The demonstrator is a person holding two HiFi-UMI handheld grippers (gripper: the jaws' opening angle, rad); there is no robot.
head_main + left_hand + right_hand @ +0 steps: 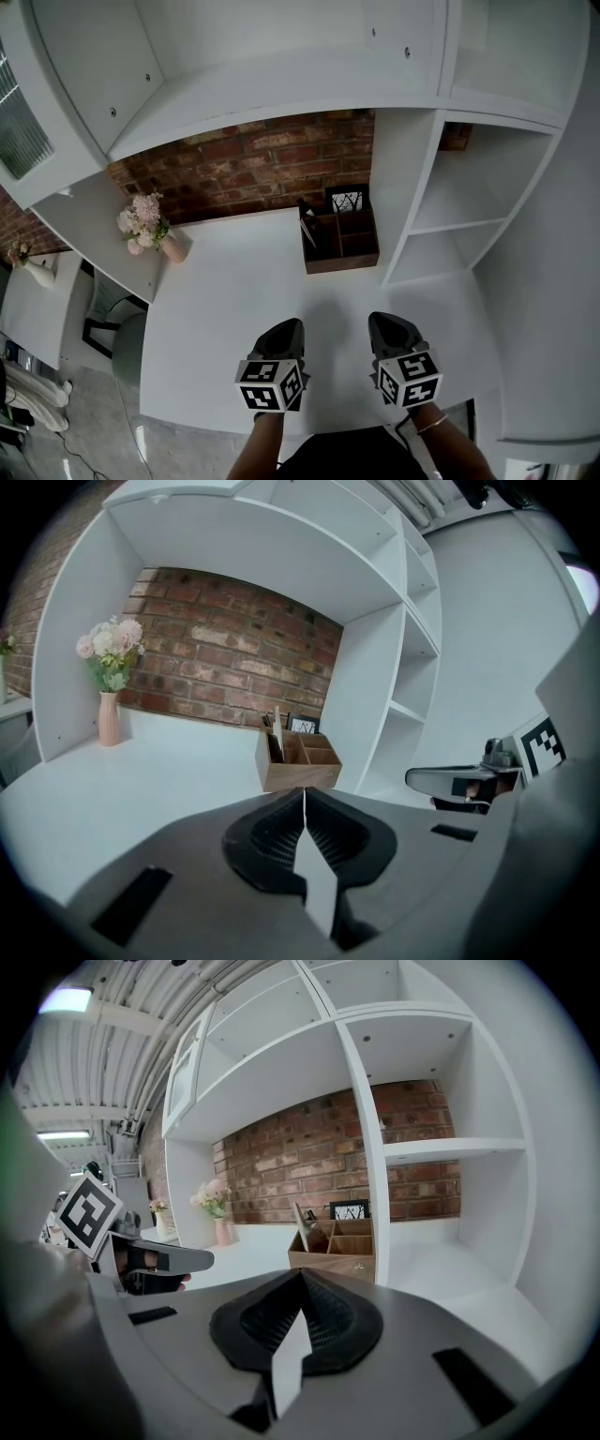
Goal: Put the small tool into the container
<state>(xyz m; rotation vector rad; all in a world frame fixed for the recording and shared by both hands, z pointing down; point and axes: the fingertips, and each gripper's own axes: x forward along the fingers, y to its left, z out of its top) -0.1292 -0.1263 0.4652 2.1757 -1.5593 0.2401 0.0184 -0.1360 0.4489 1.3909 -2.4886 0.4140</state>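
A brown wooden container (340, 242) with several compartments stands at the back of the white desk (234, 300), against the brick wall. Slim tools (307, 225) stick up from its left compartment, also seen in the left gripper view as tools (276, 735) and in the right gripper view as tools (302, 1222). My left gripper (286, 326) and right gripper (382, 322) hover side by side over the desk's near part, well short of the container. Both are shut with nothing between the jaws, which meet at the left gripper (304, 790) and the right gripper (301, 1273).
A pink vase of flowers (145, 225) stands at the back left of the desk. White shelving (450, 216) rises right of the container, with a cabinet above. A small framed picture (347, 199) stands behind the container.
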